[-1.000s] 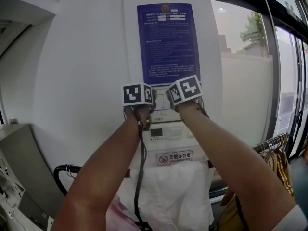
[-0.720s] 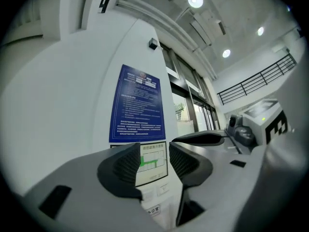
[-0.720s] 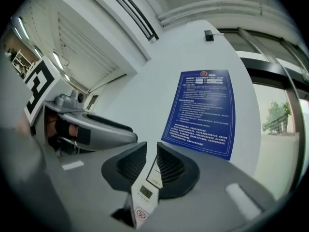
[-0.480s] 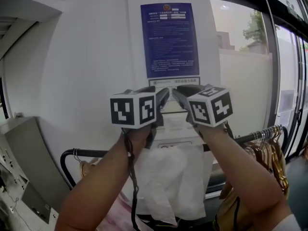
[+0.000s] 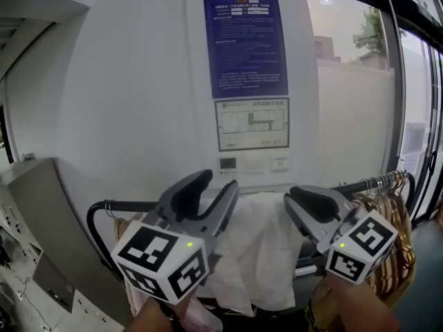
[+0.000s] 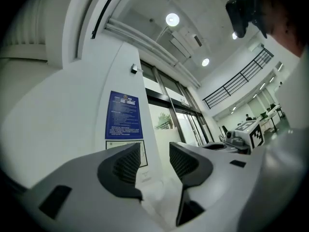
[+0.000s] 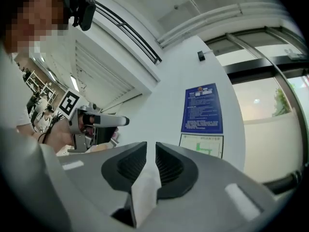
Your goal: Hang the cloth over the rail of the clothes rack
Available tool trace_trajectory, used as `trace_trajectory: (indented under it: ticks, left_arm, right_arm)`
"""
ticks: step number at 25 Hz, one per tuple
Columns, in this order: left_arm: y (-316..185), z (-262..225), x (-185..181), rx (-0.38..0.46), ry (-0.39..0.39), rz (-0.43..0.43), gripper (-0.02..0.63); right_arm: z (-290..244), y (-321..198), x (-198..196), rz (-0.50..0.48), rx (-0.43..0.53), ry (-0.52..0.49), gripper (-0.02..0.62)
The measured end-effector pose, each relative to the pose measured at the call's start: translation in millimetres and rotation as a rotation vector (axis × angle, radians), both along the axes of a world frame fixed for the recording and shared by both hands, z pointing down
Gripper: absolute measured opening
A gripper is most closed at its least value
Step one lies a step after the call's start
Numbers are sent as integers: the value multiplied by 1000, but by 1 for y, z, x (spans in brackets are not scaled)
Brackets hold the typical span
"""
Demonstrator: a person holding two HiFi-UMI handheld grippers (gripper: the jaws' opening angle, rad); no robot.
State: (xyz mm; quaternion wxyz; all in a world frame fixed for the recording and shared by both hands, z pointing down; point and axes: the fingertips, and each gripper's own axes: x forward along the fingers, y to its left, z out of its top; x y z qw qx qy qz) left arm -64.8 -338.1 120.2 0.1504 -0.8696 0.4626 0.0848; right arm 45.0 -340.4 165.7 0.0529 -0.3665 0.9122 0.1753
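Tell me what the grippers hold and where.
The right gripper pinches the white cloth by an edge fold; left gripper has its jaws apart, gripping nothing.

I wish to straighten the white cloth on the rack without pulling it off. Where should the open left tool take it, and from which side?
Probably the left hanging edge of the white cloth, just under the rail, coming from the front. There it hangs as a thin flat sheet that the jaws of the left tool can close across; the right tool is shut on its right side.
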Motion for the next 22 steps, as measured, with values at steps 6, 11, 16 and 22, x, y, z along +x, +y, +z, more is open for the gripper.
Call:
trace_trajectory:
  ticks: [6,11,16,22]
  left_arm:
    - [-5,84,3,-106,-35,-68,190]
    - [-20,117,-6,-115,-76,-193,190]
    - [-29,123,-14,-64,-135,-321,192]
    - [-40,134,-27,-79,-150,-385,190]
  right_arm:
    - [63,-11,22,23,-105,-21,54]
    - [75,-25,28,40,-128,-30,54]
    - [81,-33,23,29,-142,-27,54]
    - [87,-40,15,6,-159,-18,54]
